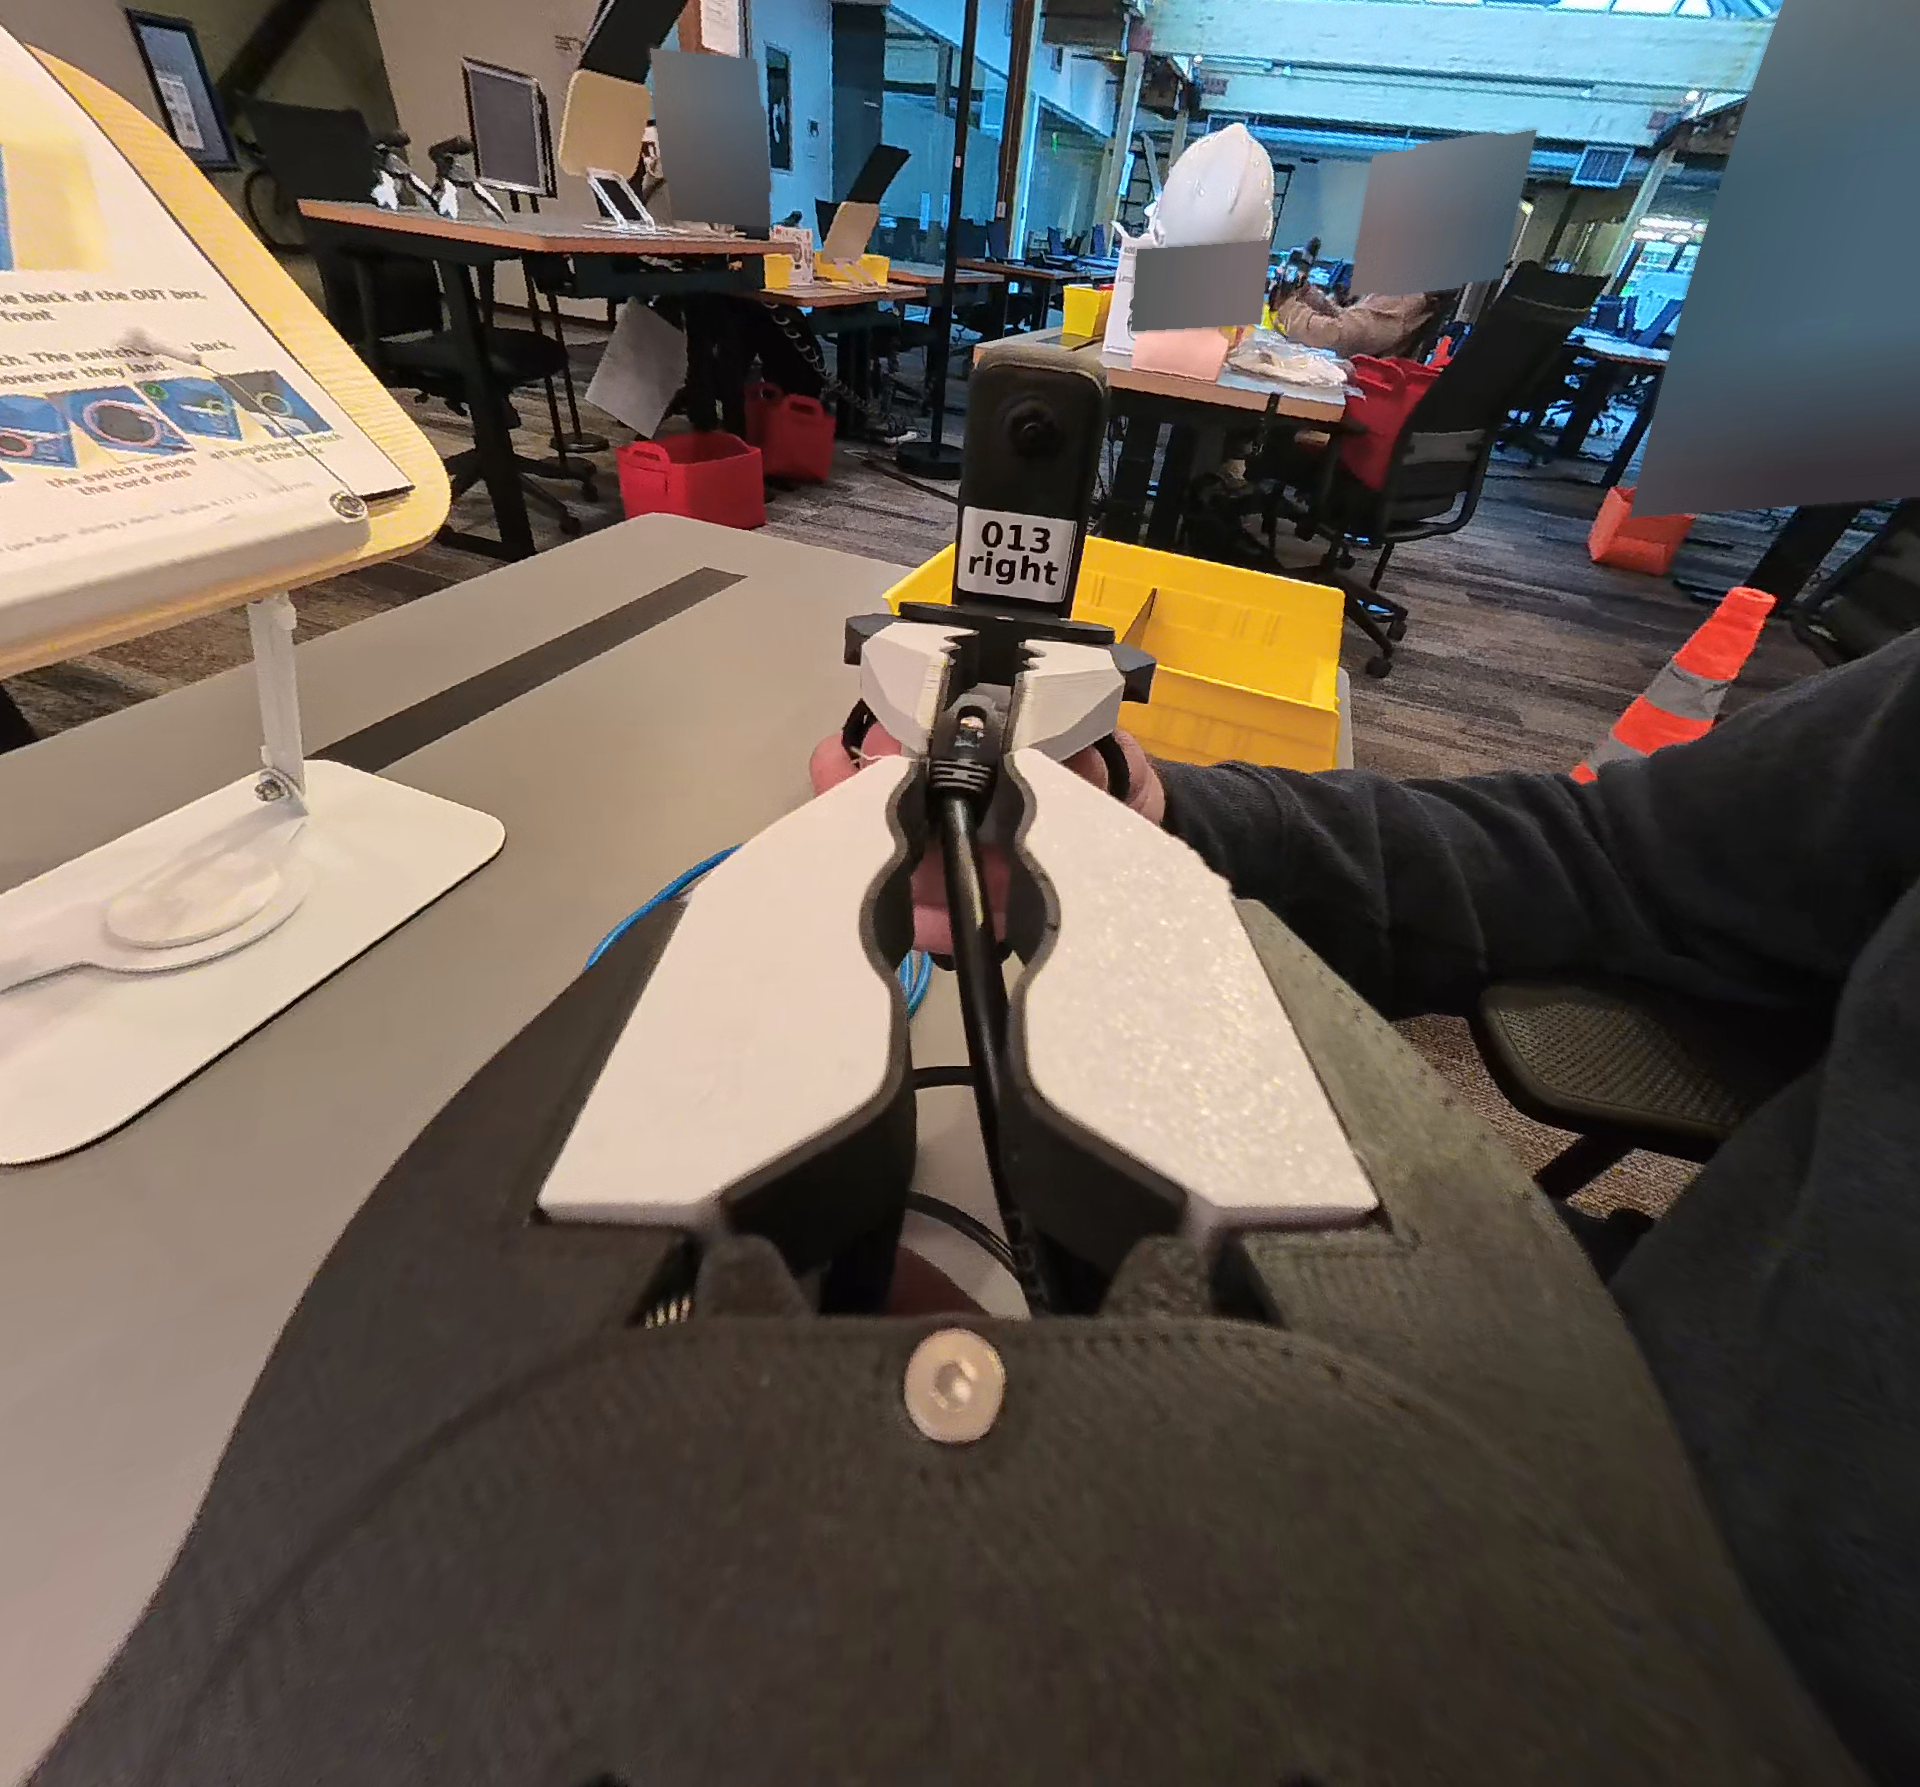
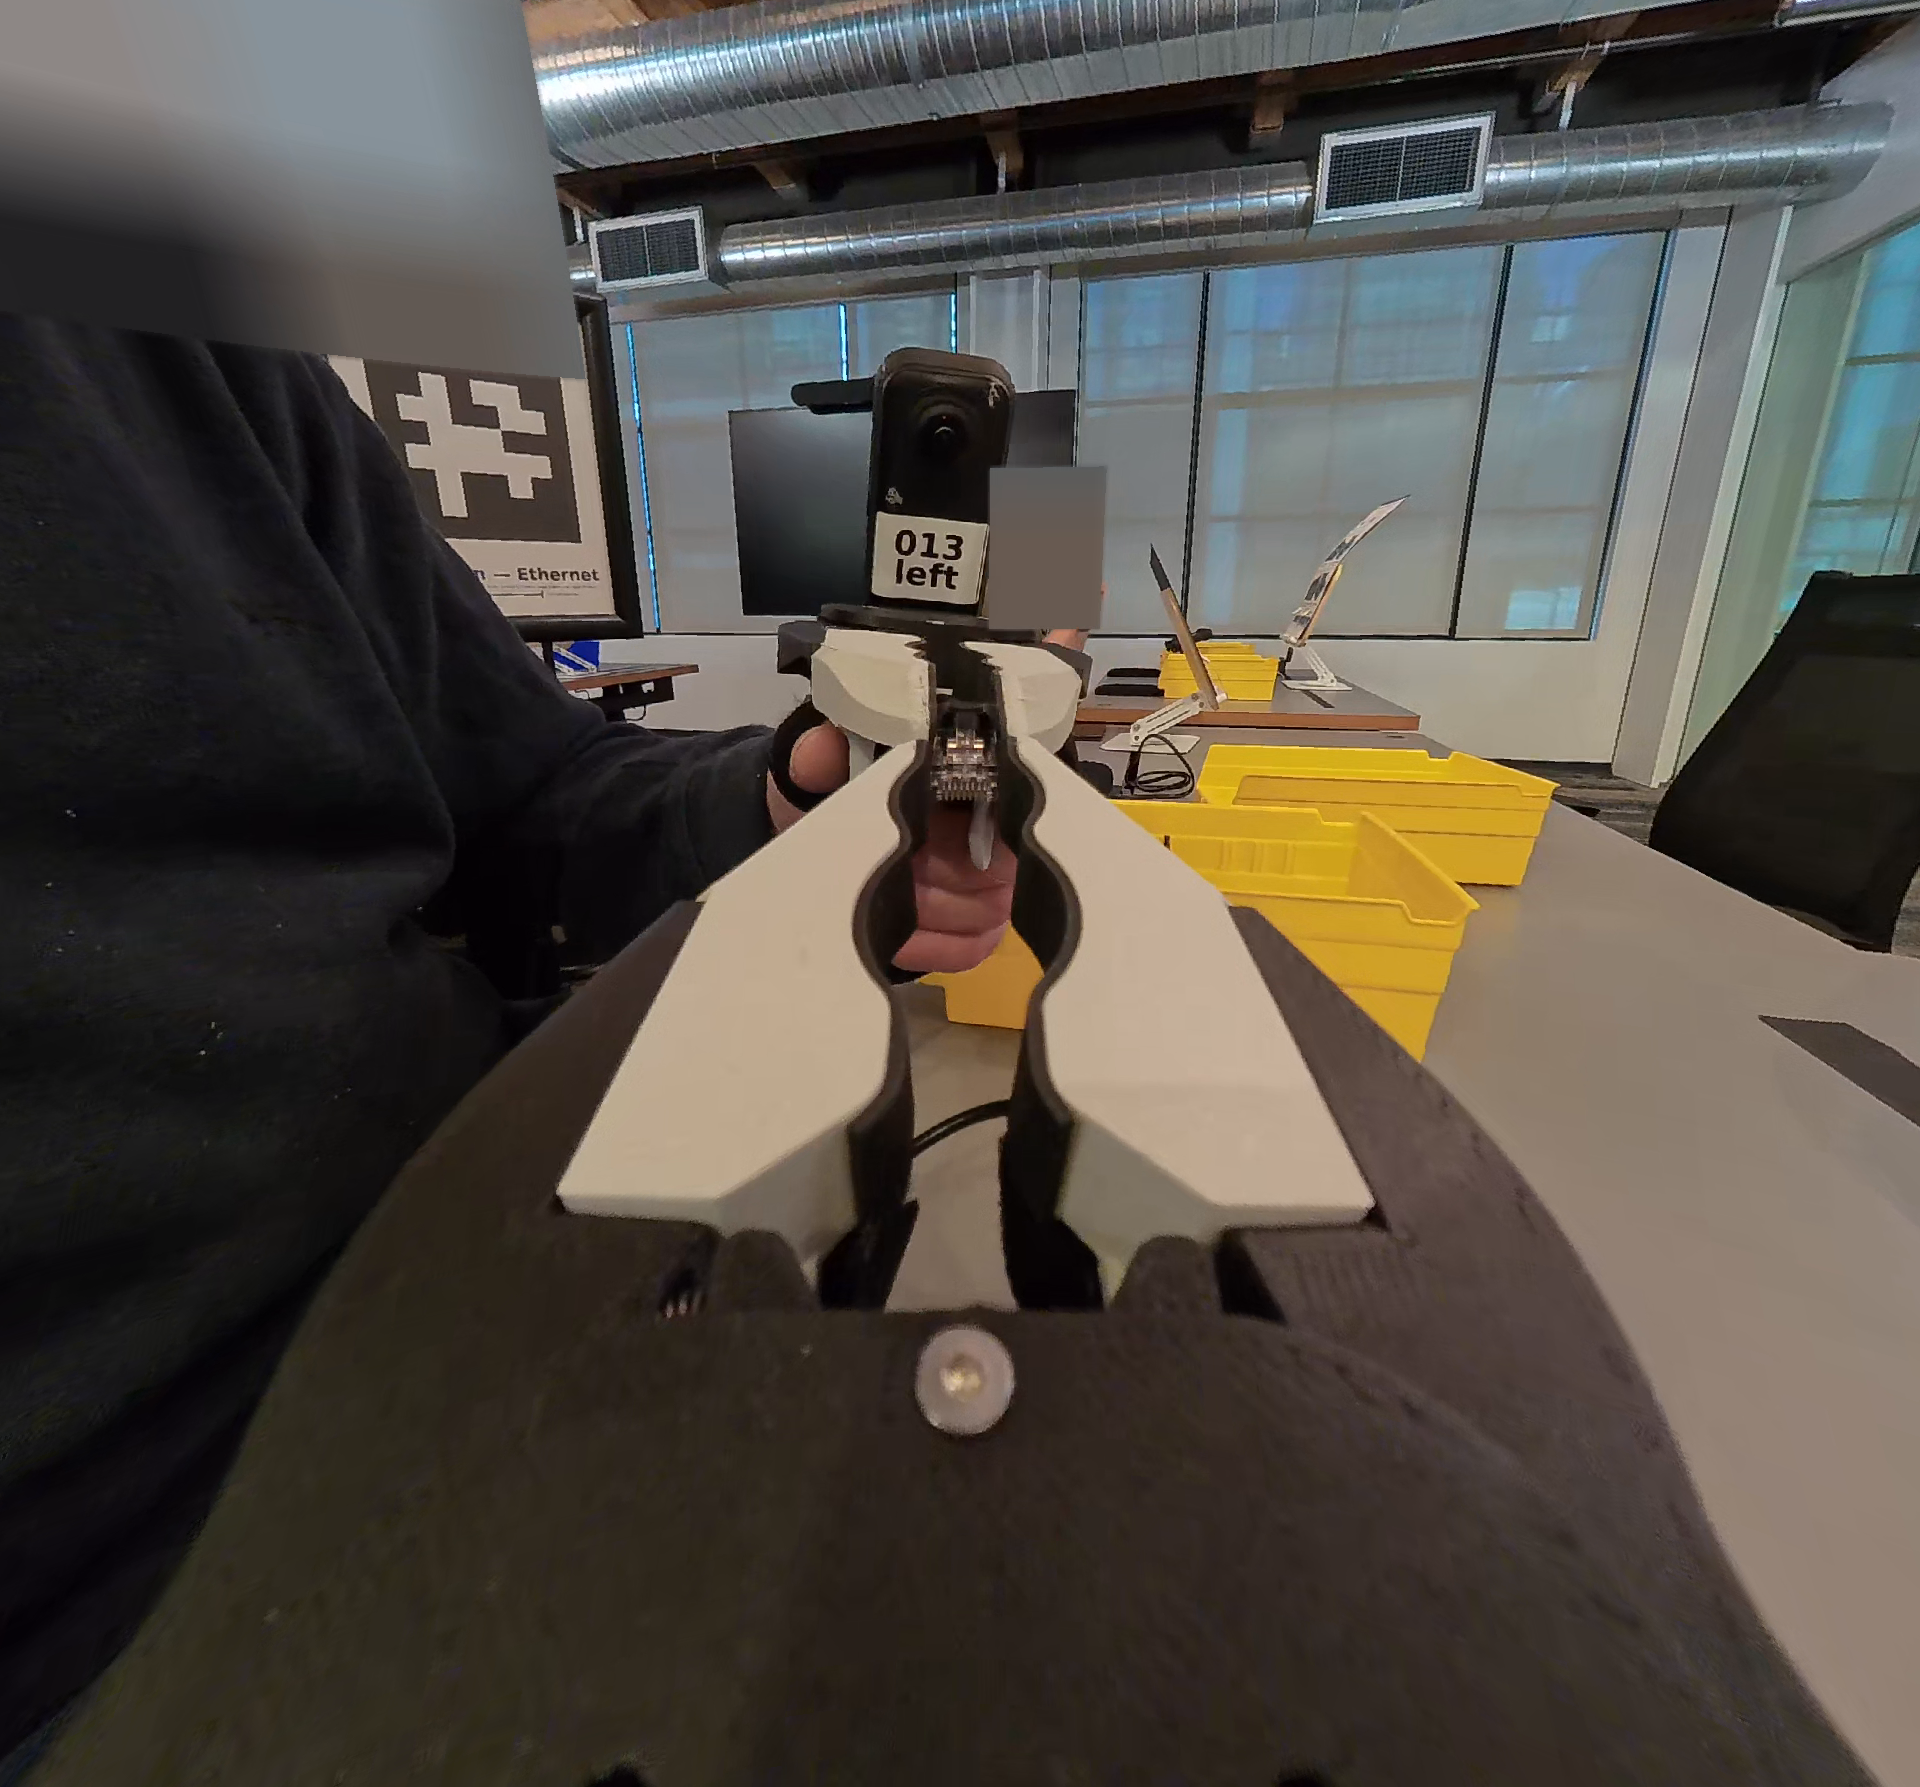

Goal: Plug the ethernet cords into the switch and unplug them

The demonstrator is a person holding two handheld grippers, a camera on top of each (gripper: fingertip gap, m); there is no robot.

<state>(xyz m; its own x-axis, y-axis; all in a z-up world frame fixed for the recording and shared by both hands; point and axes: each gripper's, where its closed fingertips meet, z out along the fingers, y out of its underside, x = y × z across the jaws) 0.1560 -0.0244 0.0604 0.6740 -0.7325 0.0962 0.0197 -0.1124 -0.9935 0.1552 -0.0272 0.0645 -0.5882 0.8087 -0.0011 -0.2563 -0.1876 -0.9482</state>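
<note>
Evidently both the left gripper and the right gripper pinch one light, limp black cord at its stiff plug, whose clip looks fragile, so the boot is the safer hold.

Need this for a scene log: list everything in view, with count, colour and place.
black cord: one, black with a clear plug, held in mid-air
blue cord: one, blue, on the table under the left gripper
table: one, grey with a black strip
yellow bins: at least two, yellow, on the table's far side
instruction stand: one, white and yellow, on the table
red baskets: two, red, on the floor
cone: one, orange, on the floor
left gripper: white and black, jaws shut on the black cord
right gripper: white and black, jaws flanking the plug, grip unclear
</note>
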